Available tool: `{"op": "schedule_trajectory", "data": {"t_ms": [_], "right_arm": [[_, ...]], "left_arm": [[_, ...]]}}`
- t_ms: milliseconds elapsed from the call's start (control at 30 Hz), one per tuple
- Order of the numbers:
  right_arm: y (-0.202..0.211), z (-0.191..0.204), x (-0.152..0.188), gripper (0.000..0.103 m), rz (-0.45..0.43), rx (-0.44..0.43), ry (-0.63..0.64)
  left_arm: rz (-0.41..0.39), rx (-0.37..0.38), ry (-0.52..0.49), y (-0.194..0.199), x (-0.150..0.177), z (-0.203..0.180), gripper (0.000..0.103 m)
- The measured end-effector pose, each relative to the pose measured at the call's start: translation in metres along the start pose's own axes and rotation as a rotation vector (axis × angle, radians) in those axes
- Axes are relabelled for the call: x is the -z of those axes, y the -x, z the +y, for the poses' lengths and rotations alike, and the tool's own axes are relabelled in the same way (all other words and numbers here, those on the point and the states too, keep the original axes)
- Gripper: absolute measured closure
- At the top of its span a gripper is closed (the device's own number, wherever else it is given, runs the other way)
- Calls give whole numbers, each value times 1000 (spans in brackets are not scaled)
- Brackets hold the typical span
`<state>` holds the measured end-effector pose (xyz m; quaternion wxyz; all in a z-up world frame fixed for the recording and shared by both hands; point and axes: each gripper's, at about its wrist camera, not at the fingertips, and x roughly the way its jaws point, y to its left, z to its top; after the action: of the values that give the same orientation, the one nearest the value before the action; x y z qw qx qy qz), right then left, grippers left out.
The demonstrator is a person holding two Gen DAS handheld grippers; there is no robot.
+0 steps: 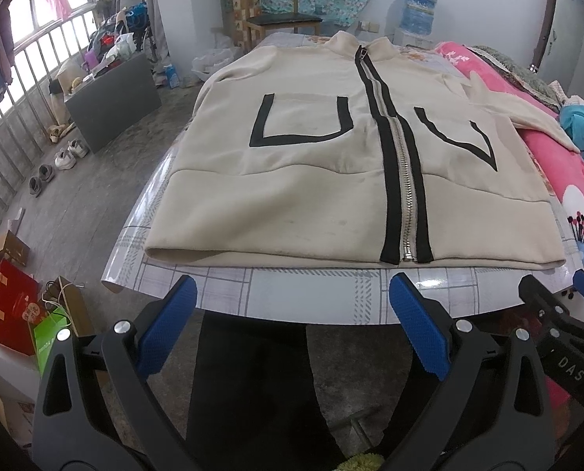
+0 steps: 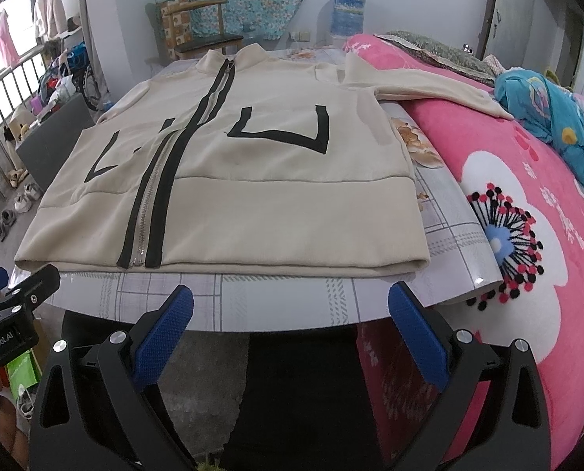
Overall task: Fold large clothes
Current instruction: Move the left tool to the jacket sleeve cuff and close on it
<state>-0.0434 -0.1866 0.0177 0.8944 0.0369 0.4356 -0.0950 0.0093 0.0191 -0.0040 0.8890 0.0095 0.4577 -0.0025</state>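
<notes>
One beige jacket [image 1: 311,180] lies flat before two wide-apart grippers.

1. we cannot see the jacket's [image 1: 331,149] left sleeve in the left wrist view; it drops out of sight past the table [image 1: 299,294] edge.
2. the right sleeve [image 2: 429,82] runs onto the pink blanket [image 2: 527,235], and its cuff end is too small to make out.
3. the right gripper [image 1: 558,294] is cut off by the left wrist picture's edge, so its far finger is mostly lost.
4. the left gripper [image 2: 1,282] shows only partly at the right wrist picture's edge.
5. the far clutter by the railing [image 1: 37,51] is too small to name.
</notes>
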Motion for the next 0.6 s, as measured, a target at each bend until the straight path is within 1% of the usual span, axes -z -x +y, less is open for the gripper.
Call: {"op": "schedule_trajectory", "data": {"t_ms": [200,300,367,433,600], "right_arm": [[-7,-3,-8,6,-2,-1,-1],[-16,-8,-15,6,31,6,3],[-20,-13,-18,6,28,17,-2],[-24,-24,-22,6,23,18,-10],[-36,-59,-33,6,37,8,-65]], "left_arm": [[12,-10,9,-13,-5,2,8],[6,-28,11,-22,-11,7,8],[-17,-39,12,-26,-15,14,8],[-58,-52,18,-29,-18,25,8],[-124,-102,37,-41,-28,63,8]]}}
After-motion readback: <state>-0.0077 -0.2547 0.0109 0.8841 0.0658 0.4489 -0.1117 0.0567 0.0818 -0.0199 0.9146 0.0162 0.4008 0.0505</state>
